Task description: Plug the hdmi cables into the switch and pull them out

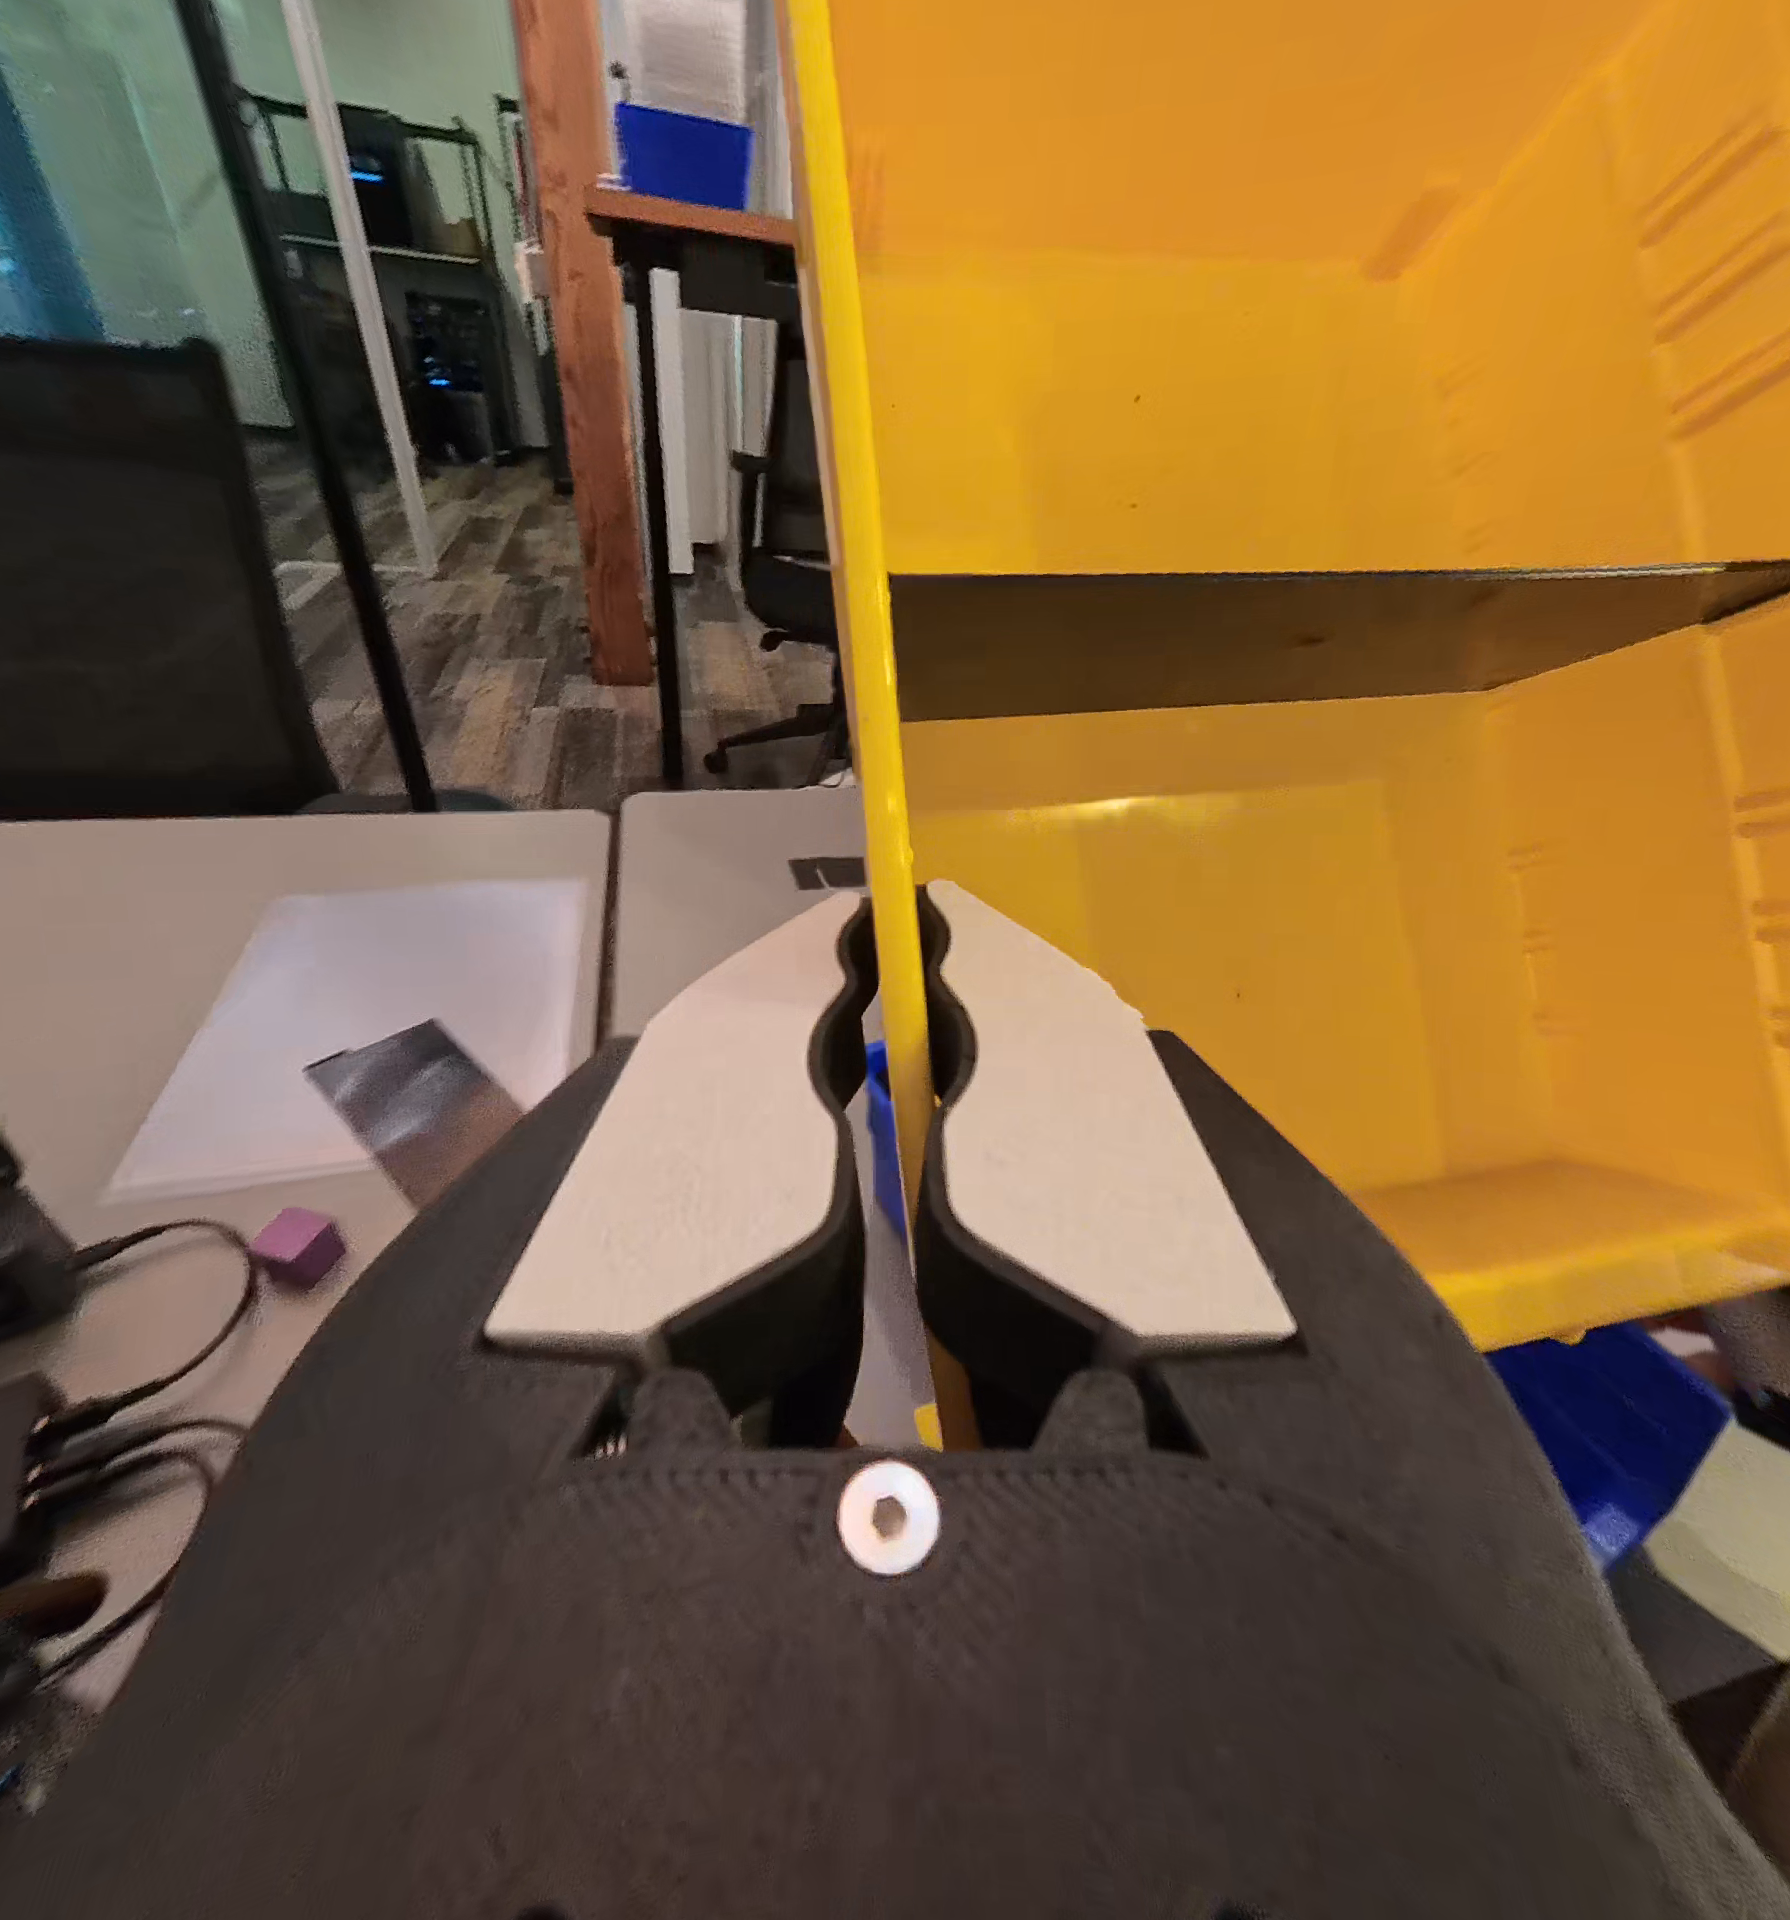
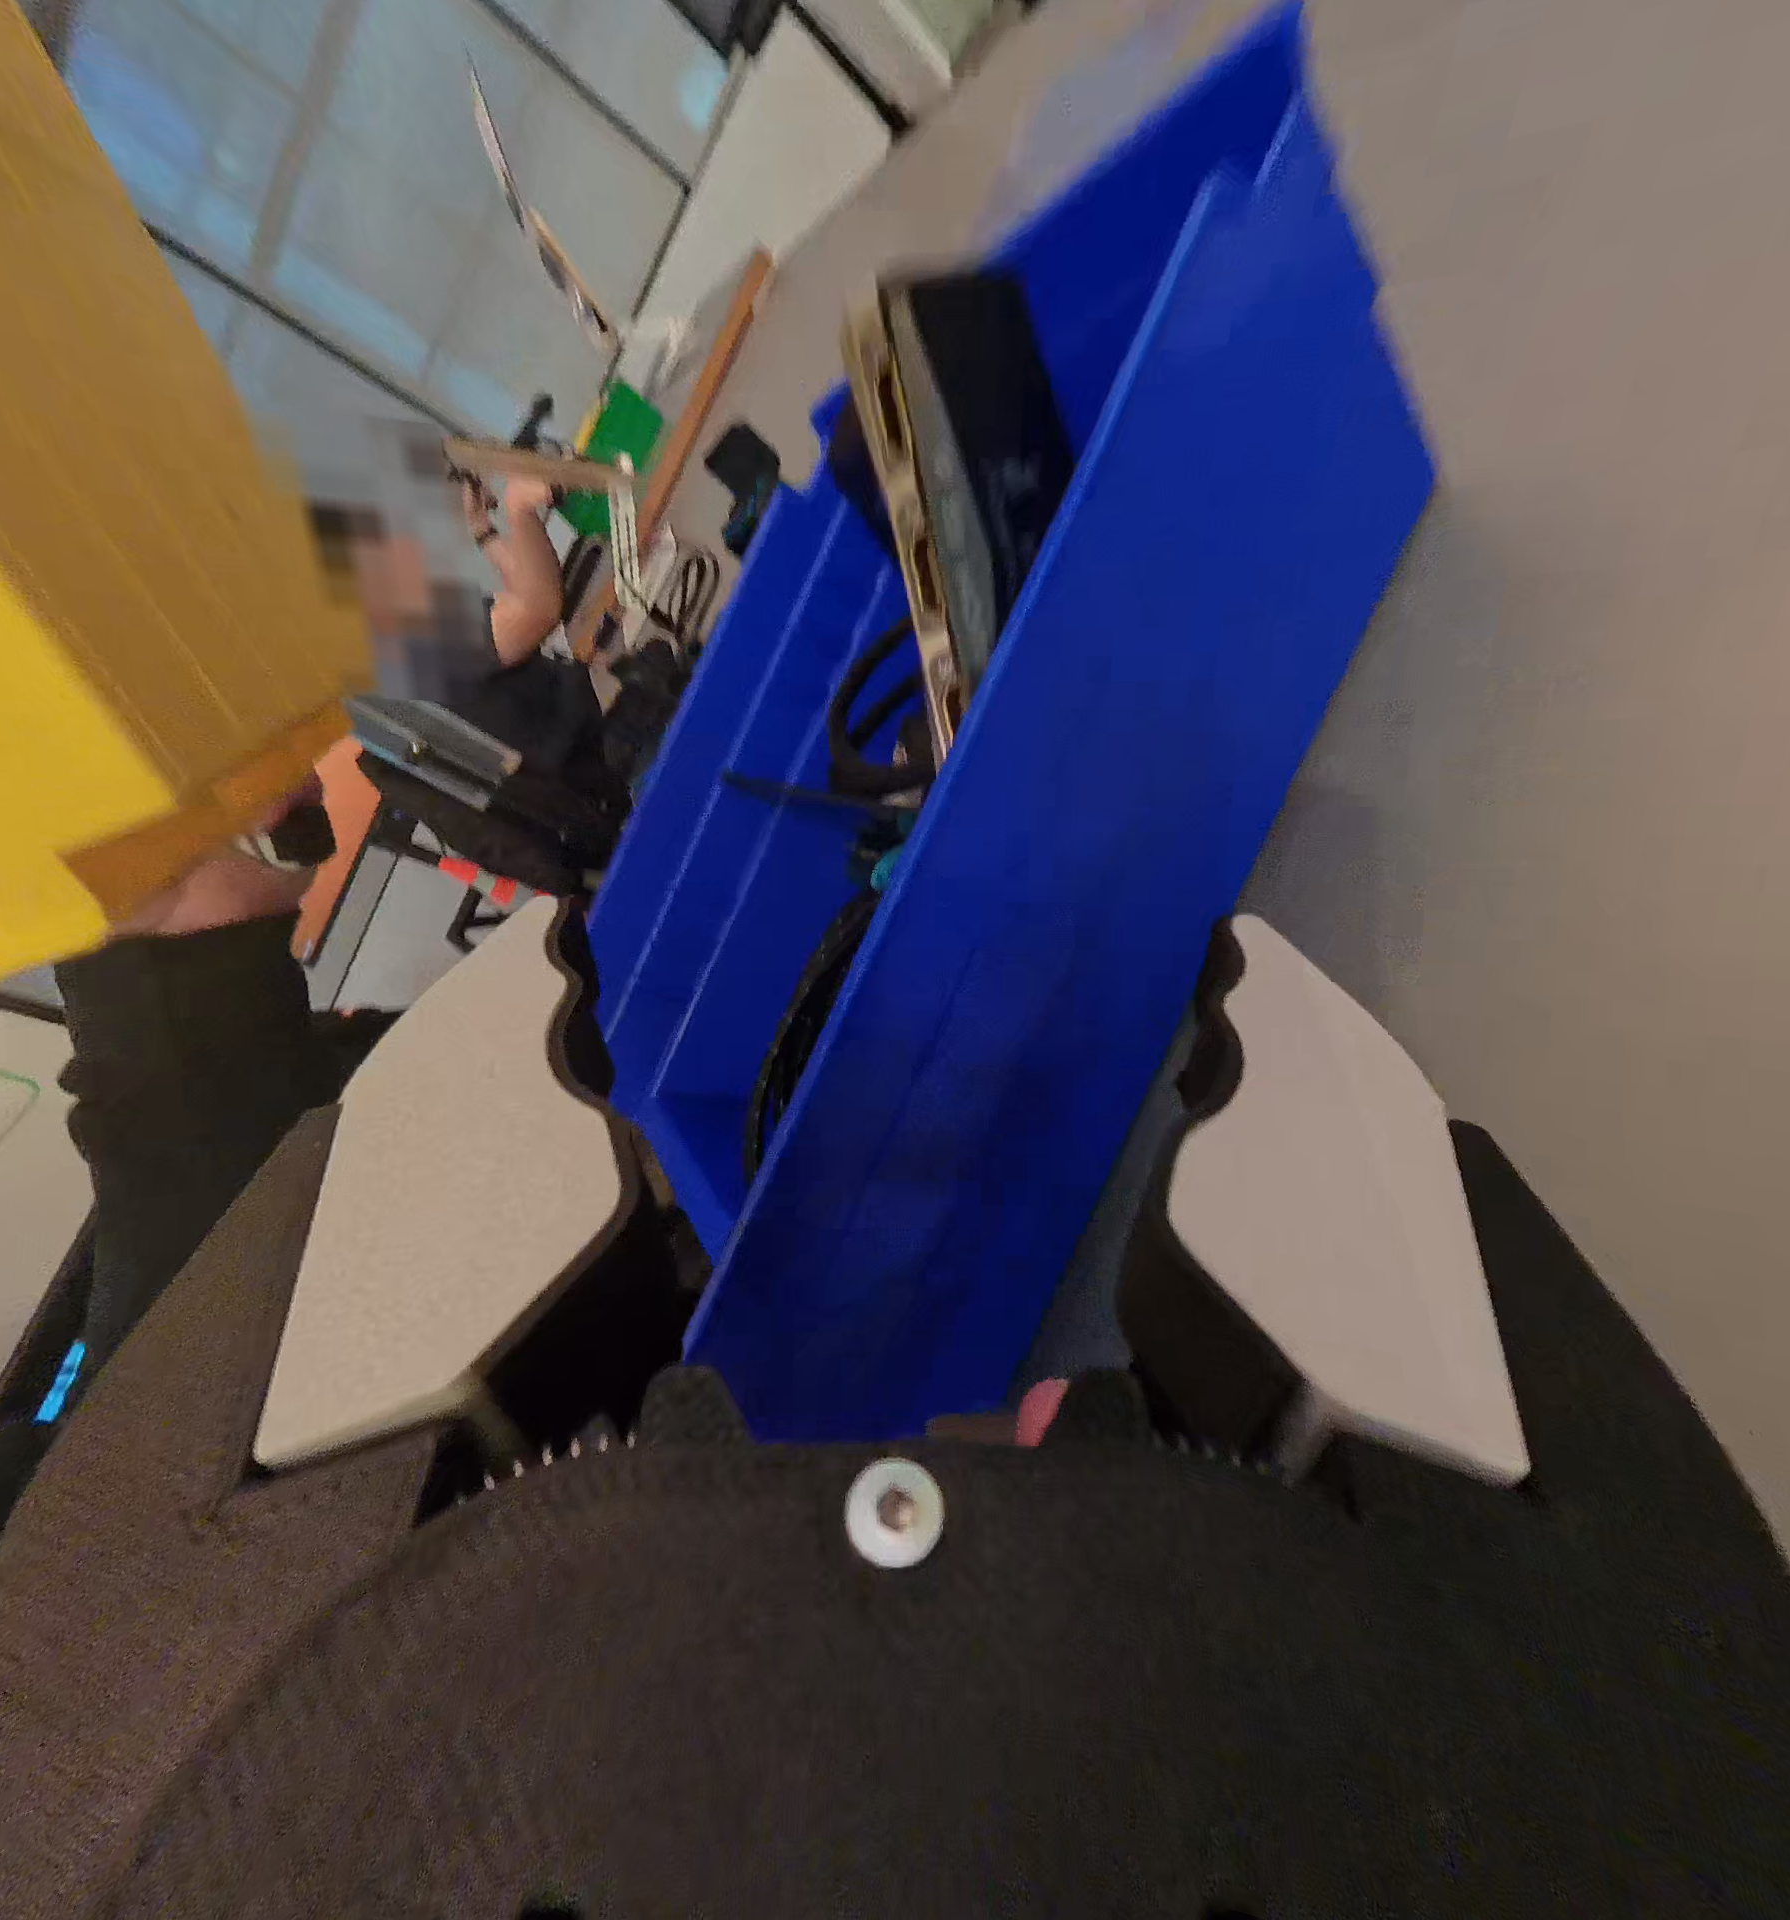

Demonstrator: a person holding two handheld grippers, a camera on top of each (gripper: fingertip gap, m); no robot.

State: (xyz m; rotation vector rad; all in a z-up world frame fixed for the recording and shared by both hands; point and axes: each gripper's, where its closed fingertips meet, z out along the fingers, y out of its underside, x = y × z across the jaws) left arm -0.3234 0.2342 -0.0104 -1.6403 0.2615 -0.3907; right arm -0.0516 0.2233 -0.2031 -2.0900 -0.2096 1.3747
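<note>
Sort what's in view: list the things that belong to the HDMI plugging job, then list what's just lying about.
For the job:
- switch, standing in the blue bin
- black cables in that bin
- right gripper, open around the bin's wall
- left gripper, shut on the yellow bin

Lying about:
- purple block
- white sheet on the table
- office chair

I see a bright yellow bin (image 1: 1286, 416) with a dark divider (image 1: 1286, 634), a deep blue bin (image 2: 1026, 935) holding black cables (image 2: 860, 707), a pale grey surface (image 1: 247, 883), a small purple block (image 1: 297, 1247), and my grippers' black bodies with light grey pads (image 1: 704, 1122).
</note>
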